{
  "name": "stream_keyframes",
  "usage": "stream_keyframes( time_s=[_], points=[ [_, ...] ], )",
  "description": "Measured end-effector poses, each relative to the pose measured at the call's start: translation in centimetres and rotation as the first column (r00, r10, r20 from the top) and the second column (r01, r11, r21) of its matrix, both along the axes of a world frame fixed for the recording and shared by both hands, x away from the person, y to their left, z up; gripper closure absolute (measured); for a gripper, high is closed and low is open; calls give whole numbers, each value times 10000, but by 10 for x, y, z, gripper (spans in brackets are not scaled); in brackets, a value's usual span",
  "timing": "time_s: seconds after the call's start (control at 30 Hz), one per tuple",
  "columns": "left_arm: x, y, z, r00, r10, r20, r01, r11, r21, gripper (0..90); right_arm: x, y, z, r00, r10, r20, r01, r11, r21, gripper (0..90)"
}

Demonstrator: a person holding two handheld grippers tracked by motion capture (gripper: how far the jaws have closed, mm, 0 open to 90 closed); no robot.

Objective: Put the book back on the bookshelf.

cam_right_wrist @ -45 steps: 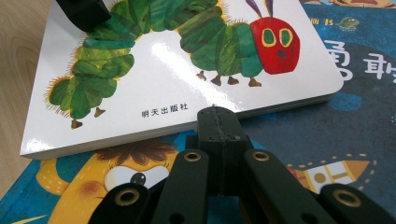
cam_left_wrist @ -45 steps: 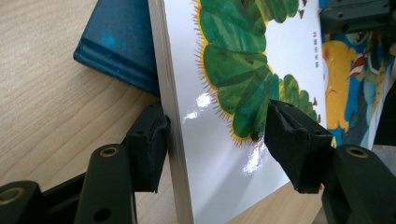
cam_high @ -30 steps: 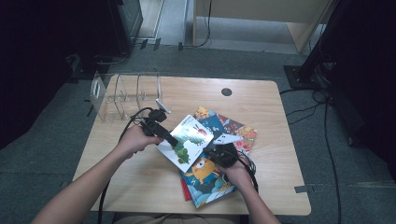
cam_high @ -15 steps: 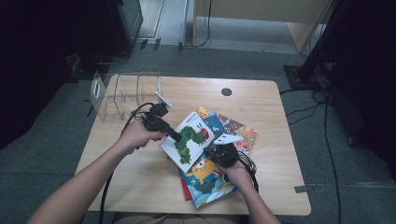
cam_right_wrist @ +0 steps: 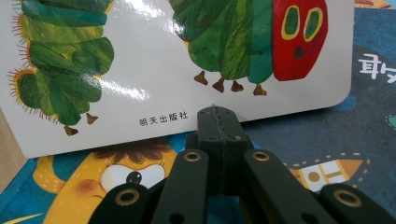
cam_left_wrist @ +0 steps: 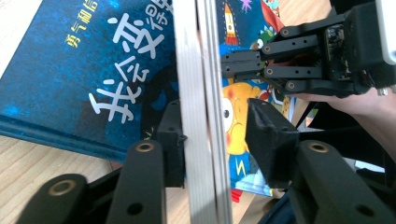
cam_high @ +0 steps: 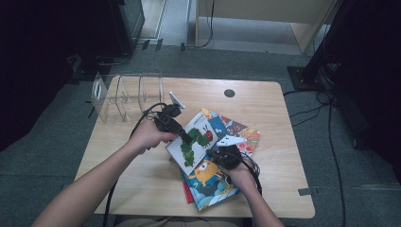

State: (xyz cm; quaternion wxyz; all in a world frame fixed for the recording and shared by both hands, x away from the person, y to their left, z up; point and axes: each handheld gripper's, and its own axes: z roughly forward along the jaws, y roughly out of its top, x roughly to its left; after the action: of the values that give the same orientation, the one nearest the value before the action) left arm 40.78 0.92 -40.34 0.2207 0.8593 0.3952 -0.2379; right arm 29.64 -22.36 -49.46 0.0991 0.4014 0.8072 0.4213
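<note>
High view: our left tool (cam_high: 185, 138) straddles the caterpillar book (cam_high: 198, 142)'s edge at 9 o'clock, book atop the stack mid-tabletop (cam_high: 283, 189); rack (cam_high: 125, 97) at 10.

Left tool view: book (cam_left_wrist: 201, 112) stands edge-on between jaws that have just been closing, one pad touching, other apart.

Right tool view: right tool (cam_right_wrist: 218, 122) together, tip by the book (cam_right_wrist: 140, 102)'s lower edge at 12; print "明天出版社".

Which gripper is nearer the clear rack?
Left. The left gripper straddles the caterpillar book just right of the clear rack; the right gripper sits farther right, on the books.
</note>
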Motion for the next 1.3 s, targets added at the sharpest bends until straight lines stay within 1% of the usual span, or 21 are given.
stream_keyframes(
  time_s=[0.07,0.13,0.27,0.33,0.37,0.4,0.5,0.57,0.7,0.8,0.87,0.9,1.13,1.3],
  points=[
    [1,0,0,9999,105,-47,-105,9999,-70,638,0,0,0,10000,30,-2,-30,10000,3,900],
    [3,1,0,9999,54,-99,-56,9999,-144,675,0,0,0,10000,38,-7,-38,10000,4,900],
    [6,-4,0,9997,26,-256,-24,10000,61,685,0,0,0,10000,17,11,-17,10000,-28,900],
    [7,-6,0,9993,-94,-368,96,9999,48,685,0,0,0,10000,69,15,-69,10000,-68,900],
    [8,-7,0,9990,-67,-439,70,10000,50,688,1,0,0,9999,89,48,-88,9999,-96,900],
    [8,-8,0,9989,-112,-455,118,9999,111,698,1,0,0,9999,120,59,-120,9999,-116,900],
    [8,-12,2,9992,-234,-315,245,9991,332,706,1,0,1,9999,136,41,-136,9998,-113,900],
    [7,-15,4,9990,-344,-271,353,9988,342,682,1,-1,1,9999,124,50,-124,9999,-113,900],
    [5,-22,7,9982,-591,8,590,9962,645,667,1,-1,1,9999,102,50,-102,9999,-113,900],
    [6,-25,8,9983,-581,-44,582,9952,784,703,1,0,1,9999,70,84,-68,9999,-151,900],
    [6,-27,7,9981,-616,57,608,9936,955,733,1,0,1,9999,63,88,-62,9999,-156,900],
    [6,-28,7,9981,-621,45,613,9932,991,741,1,0,1,9999,66,79,-64,9999,-156,900],
    [9,-30,8,9979,-630,-158,644,9911,1167,755,1,0,1,10000,45,83,-44,9999,-159,900],
    [8,-32,10,9985,-519,-184,538,9902,1285,763,1,0,1,9999,84,102,-82,9998,-170,900]
  ],
)
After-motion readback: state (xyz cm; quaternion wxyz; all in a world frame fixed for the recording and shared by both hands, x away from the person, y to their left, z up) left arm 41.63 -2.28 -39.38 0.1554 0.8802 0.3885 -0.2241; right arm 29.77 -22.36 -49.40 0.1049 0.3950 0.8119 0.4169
